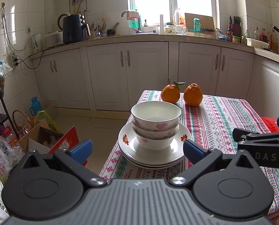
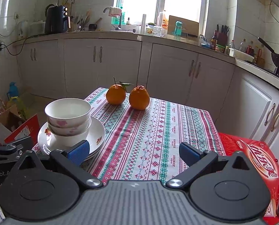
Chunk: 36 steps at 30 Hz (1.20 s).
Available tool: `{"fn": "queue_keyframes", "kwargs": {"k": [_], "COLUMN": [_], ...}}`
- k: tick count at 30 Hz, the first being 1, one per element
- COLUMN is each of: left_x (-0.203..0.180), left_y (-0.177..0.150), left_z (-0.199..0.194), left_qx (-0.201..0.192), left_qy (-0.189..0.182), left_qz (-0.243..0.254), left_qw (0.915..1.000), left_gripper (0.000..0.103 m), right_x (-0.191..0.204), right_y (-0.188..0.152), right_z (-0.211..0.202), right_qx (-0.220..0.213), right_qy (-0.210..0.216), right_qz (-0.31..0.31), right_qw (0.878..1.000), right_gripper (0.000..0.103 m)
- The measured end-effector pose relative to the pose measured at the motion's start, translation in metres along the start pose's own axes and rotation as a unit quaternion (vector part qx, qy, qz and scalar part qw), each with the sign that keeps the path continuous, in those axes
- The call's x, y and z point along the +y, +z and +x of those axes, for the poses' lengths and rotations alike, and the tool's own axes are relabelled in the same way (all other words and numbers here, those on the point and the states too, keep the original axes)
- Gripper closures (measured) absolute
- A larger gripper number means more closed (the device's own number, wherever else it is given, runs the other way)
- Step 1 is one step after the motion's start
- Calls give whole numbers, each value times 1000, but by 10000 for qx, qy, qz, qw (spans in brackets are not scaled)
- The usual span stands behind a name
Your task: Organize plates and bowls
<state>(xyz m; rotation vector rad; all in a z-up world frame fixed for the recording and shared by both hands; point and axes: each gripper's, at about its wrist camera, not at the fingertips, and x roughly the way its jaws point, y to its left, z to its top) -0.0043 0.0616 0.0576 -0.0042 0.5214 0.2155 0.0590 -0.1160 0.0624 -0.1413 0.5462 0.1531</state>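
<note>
At centre frame of the left wrist view, three nested white ceramic bowls with pink flowers (image 1: pixel 156 124) are seen stacked on a pile of white floral-rimmed plates (image 1: pixel 154 146) at the patterned tablecloth's (image 1: pixel 223 120) near-left corner. How many plates are piled is hard to count. The left gripper (image 1: pixel 137 149) is spread wide, empty; the right gripper (image 2: pixel 133 152) likewise. Two oranges (image 2: pixel 128 96) are set farther back.

Three nested bowls (image 1: pixel 156 125) sit on three stacked plates (image 1: pixel 154 150), with two oranges (image 1: pixel 192 94) and two hand-held grippers (image 1: pixel 137 150).
</note>
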Motion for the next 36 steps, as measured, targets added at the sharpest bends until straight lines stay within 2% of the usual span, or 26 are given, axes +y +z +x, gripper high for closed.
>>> {"fn": "queue_keyframes", "kwargs": {"k": [36], "left_x": [-2], "left_y": [1], "left_z": [-3], "left_qx": [-28], "left_qy": [1], "left_qz": [0], "left_qw": [10000], "left_gripper": [1], "right_x": [-2], "right_y": [0], "right_z": [-3], "right_qx": [-40], "right_qy": [-31], "right_qz": [15], "right_qw": [10000], "right_gripper": [0]}}
